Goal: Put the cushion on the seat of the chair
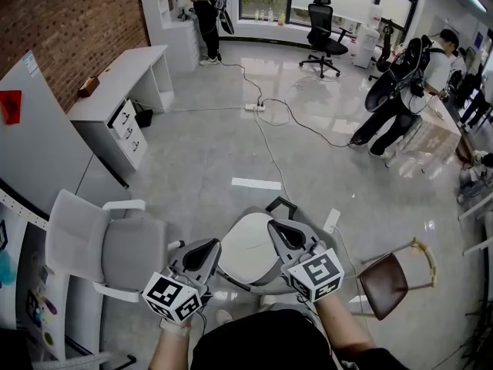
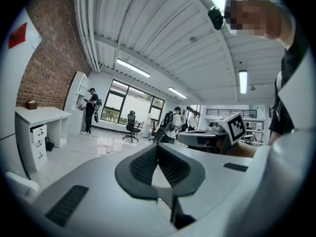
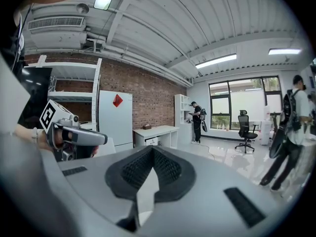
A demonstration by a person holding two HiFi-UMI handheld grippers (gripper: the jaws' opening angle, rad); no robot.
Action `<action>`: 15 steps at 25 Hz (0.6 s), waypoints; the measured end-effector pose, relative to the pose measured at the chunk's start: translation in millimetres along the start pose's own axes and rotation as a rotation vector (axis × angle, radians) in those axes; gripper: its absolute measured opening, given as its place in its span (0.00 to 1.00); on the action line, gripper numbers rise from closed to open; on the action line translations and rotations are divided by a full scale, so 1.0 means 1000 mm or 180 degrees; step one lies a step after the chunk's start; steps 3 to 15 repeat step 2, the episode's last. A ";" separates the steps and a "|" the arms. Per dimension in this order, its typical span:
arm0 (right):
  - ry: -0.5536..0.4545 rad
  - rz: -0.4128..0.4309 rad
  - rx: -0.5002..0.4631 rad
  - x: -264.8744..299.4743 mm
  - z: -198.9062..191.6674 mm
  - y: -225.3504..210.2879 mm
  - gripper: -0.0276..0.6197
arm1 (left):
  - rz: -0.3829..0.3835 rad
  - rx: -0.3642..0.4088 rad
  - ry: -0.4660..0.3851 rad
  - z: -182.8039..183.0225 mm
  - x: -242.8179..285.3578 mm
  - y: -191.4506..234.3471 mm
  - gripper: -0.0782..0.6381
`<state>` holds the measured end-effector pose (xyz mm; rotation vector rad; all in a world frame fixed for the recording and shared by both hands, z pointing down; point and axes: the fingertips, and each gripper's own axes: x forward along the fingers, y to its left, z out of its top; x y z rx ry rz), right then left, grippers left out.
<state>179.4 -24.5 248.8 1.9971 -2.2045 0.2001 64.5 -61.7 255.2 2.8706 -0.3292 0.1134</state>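
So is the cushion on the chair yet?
Nothing looks done yet: the grey chair has a bare seat. Nothing is in hand either: the left gripper and right gripper are both shut and empty, beside the white cushion low between them. I cannot tell what it rests on. Left, probably: grab it and set it on the seat.

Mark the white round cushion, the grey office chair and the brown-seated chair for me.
White round cushion (image 1: 245,247), head view, middle of its top.
Grey office chair (image 1: 132,253), head view, on its seat.
Brown-seated chair (image 1: 384,285), head view, on its seat.
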 end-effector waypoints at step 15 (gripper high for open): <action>0.0005 0.0002 0.0010 -0.001 0.000 -0.002 0.05 | -0.0003 0.0001 0.0000 0.000 0.001 -0.002 0.13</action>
